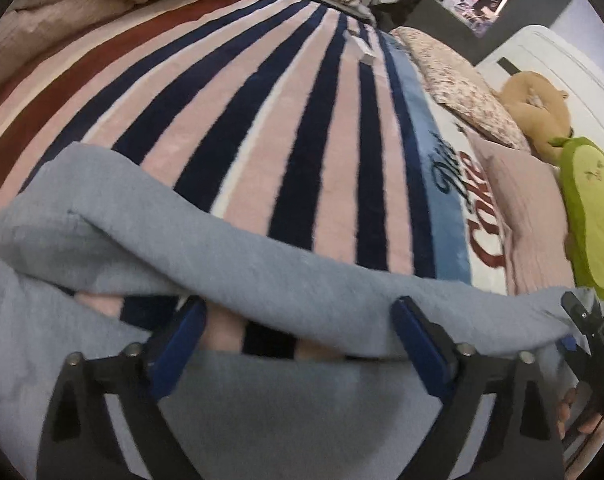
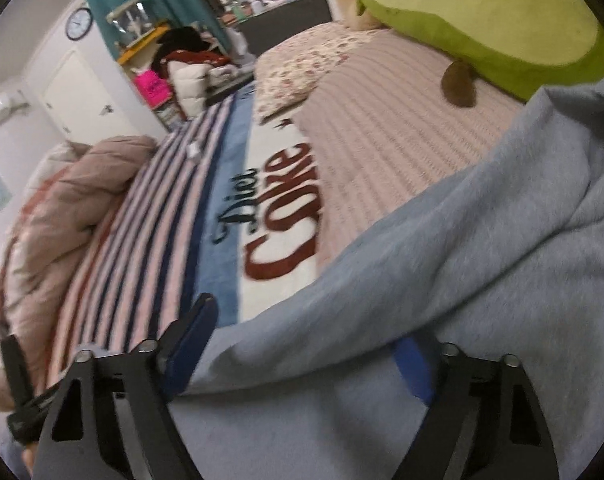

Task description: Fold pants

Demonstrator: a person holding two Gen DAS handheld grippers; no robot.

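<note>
a bed fills both views, spread with a fleece blanket (image 1: 261,128) in pink, navy and white stripes that carries a light-blue band and "diet coke" lettering. a pinkish-beige quilted comforter (image 1: 73,4) is bunched at the blanket's far edge. beyond the bed the right wrist view shows a white door, a round wall clock (image 2: 79,23), a teal curtain and cluttered shelves with a heap of clothing.

beside the lettering lie a floral pillow (image 1: 462,80) and a pink ribbed pillow (image 2: 386,128). an avocado plush (image 2: 482,20) rests on the ribbed pillow, with a tan plush toy (image 1: 538,108) just behind it. a small white object (image 1: 364,50) sits on the stripes farther off; what it is cannot be told.

the pants (image 1: 241,248), light grey-blue sweat fabric, lie across the near part of the blanket, one layer doubled over in a thick roll that runs across the left wrist view and hides the stripes beneath.

the left gripper (image 1: 297,324) has its blue-padded jaws spread wide, one to each side of a stretch of the rolled edge, with the fabric lying between and over the tips; no squeeze is visible. the right gripper (image 2: 310,340) is also spread, its left pad clear against the blanket and its right pad partly buried under the pants' fold; whether that pad presses the cloth cannot be told.
</note>
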